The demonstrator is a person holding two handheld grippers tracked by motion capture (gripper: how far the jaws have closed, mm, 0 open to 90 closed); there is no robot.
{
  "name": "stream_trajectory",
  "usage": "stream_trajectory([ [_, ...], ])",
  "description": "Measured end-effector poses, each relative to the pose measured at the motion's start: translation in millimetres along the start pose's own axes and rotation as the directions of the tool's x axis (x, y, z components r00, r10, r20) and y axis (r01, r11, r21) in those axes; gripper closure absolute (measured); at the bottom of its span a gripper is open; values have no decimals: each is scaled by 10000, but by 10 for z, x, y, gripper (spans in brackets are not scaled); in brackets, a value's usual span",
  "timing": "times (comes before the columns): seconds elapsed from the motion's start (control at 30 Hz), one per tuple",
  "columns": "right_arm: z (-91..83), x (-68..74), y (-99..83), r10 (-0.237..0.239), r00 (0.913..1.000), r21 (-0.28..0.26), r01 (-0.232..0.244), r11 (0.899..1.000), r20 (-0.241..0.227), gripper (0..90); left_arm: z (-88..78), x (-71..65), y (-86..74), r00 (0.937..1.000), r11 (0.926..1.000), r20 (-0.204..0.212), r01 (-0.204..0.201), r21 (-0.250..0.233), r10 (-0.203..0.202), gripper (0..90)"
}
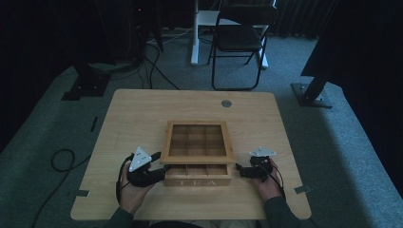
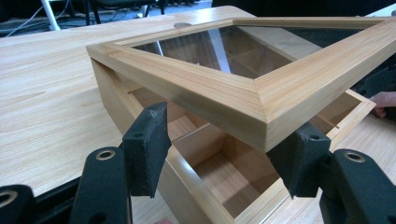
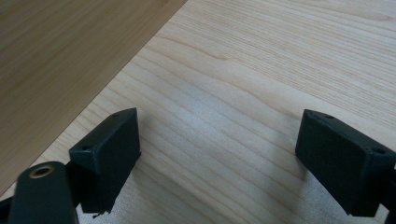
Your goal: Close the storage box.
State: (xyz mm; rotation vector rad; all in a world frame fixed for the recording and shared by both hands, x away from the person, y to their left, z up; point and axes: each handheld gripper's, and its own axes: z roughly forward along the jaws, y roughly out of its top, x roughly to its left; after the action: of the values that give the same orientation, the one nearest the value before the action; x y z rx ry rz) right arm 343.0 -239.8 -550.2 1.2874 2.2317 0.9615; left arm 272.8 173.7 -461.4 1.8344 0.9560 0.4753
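Both hands rest low at the counter's (image 1: pixel 142 109) near edge, forearms coming in from six o'clock. The left gripper (image 1: pixel 159 164) points toward three o'clock at the wooden tea box (image 1: pixel 197 182) — jaws part open, straddling the near-left corner of its raised glass lid (image 2: pixel 261 105), pads not pressing. The right gripper (image 1: pixel 239 169) lies just beside the box's right end, aimed toward nine o'clock — jaws spread wide over bare wood, holding nothing.
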Motion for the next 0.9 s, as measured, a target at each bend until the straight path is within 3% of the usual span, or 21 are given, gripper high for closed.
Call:
stream_trajectory([
  [0.9,0,-1,0,-8,10000,5,8,10000,3,134,-2,-54,-181,9999,9995,-110,111,279,-108,404],
])
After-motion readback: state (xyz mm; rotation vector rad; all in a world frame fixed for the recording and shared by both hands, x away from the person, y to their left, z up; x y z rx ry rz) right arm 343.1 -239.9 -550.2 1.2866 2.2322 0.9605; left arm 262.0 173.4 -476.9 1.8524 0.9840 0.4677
